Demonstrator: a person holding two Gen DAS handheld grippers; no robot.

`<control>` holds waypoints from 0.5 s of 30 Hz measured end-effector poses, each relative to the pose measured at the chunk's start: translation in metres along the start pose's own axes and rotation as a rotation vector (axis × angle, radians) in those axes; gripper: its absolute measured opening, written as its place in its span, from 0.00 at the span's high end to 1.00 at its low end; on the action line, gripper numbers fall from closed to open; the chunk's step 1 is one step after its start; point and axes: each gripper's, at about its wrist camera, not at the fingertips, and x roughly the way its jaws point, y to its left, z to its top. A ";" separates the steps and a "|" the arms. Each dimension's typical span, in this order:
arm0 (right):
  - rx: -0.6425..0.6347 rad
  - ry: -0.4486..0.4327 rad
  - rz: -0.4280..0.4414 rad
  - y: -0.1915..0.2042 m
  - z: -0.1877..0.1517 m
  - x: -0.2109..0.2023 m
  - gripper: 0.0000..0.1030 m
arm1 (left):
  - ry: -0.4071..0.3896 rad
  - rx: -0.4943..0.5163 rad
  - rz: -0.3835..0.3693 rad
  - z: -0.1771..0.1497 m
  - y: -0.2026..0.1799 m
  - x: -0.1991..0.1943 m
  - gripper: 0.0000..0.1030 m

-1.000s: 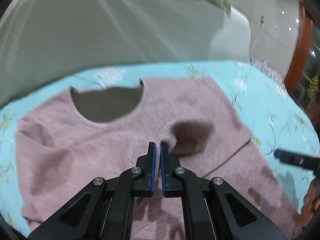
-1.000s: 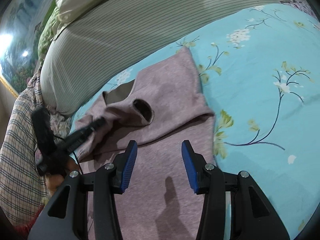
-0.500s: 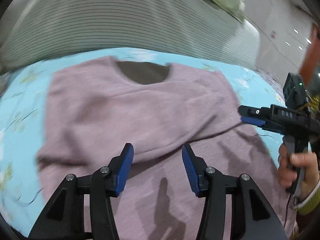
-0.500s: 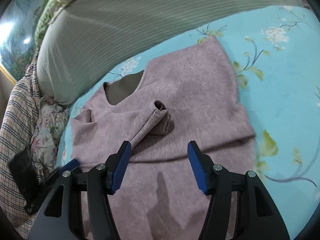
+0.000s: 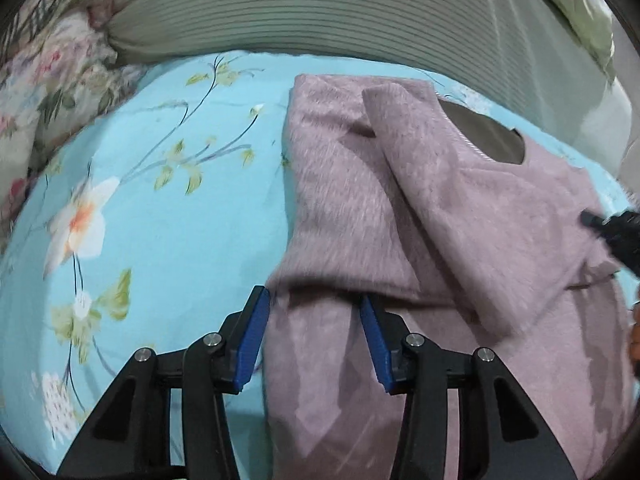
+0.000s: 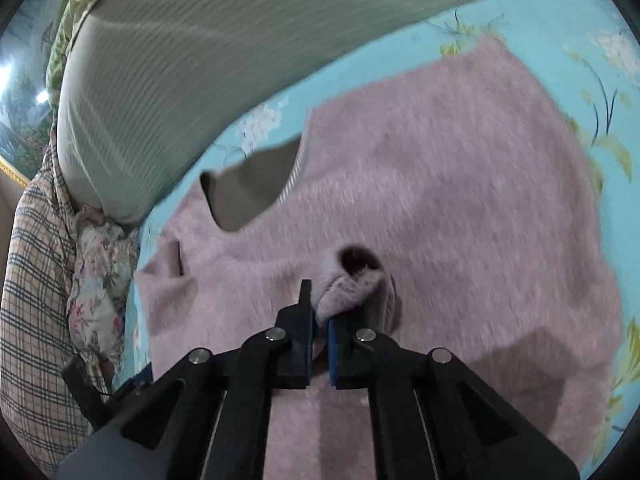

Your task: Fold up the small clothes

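Right tongs point(image 6: 319, 320) pinch the sweater's point(image 6: 440, 184) cuff point(image 6: 352, 284) (mauve, fuzzy); left tongs point(image 5: 314, 312) spread over its edge.

My left gripper point(image 5: 315, 308): black angular arms, silver screw heads, blue pads point(image 5: 252, 342). My right gripper point(image 6: 319, 322): same black frame, round silver screws, blue pads point(image 6: 332, 354) inside black fingers.

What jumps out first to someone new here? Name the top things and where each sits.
The fuzzy mauve sweater dominates, spread on the turquoise floral bedsheet with both sleeves folded across its chest. The right gripper is shut on the sleeve cuff at the sweater's middle. The left gripper hangs open over the sweater's side edge, and a striped grey-green bolster lies behind.
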 end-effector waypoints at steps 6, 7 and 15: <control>-0.047 -0.359 0.000 -0.002 0.018 -0.097 0.94 | -0.003 -0.107 0.009 0.007 0.012 0.015 0.57; -0.041 -0.359 -0.021 -0.008 0.019 -0.099 0.94 | -0.012 -0.122 0.017 0.006 0.015 0.014 0.57; 0.055 -0.163 -0.098 -0.063 -0.003 -0.054 0.92 | -0.034 -0.234 0.060 0.003 0.037 0.008 0.60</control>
